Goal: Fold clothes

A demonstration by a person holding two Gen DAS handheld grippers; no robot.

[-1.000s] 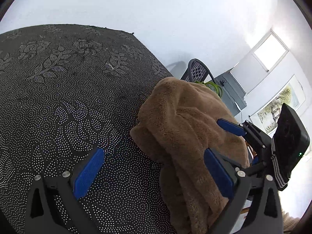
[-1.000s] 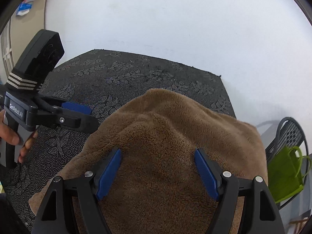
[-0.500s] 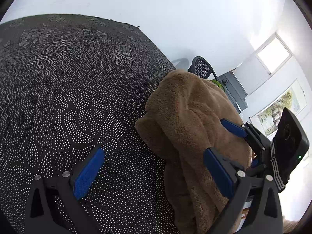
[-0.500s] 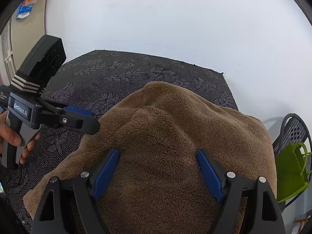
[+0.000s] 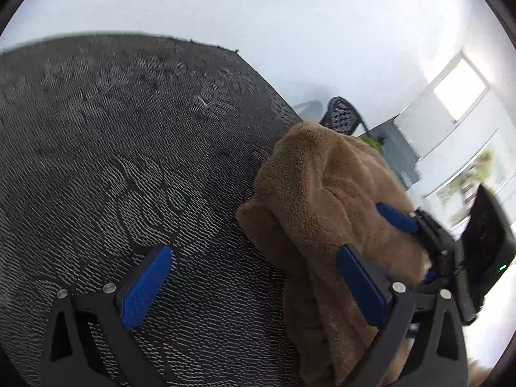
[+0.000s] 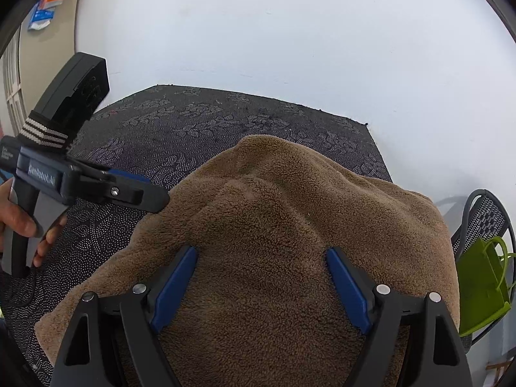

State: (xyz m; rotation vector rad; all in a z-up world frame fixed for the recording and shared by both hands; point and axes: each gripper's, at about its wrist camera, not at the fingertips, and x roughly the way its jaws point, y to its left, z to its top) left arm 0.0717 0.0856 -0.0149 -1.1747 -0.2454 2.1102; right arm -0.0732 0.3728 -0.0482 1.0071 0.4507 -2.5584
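The right tool (image 6: 261, 285) has its blue pads spread apart over the brown fleece garment (image 6: 283, 219), gripping nothing. The left tool (image 5: 254, 285) is likewise spread wide, one pad above the dark patterned surface (image 5: 129, 148), the other at the fleece's edge. The garment lies heaped at the surface's right side, near a green bag (image 6: 480, 287) on a black chair (image 6: 490, 213).

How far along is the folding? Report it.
Done: the brown fleece sits bunched in a heap on the black patterned tablecloth; no neat fold shows. In hand: nothing gripped; the right claw is open astride it, the left claw open beside its edge. Left: probably flattening and squaring.
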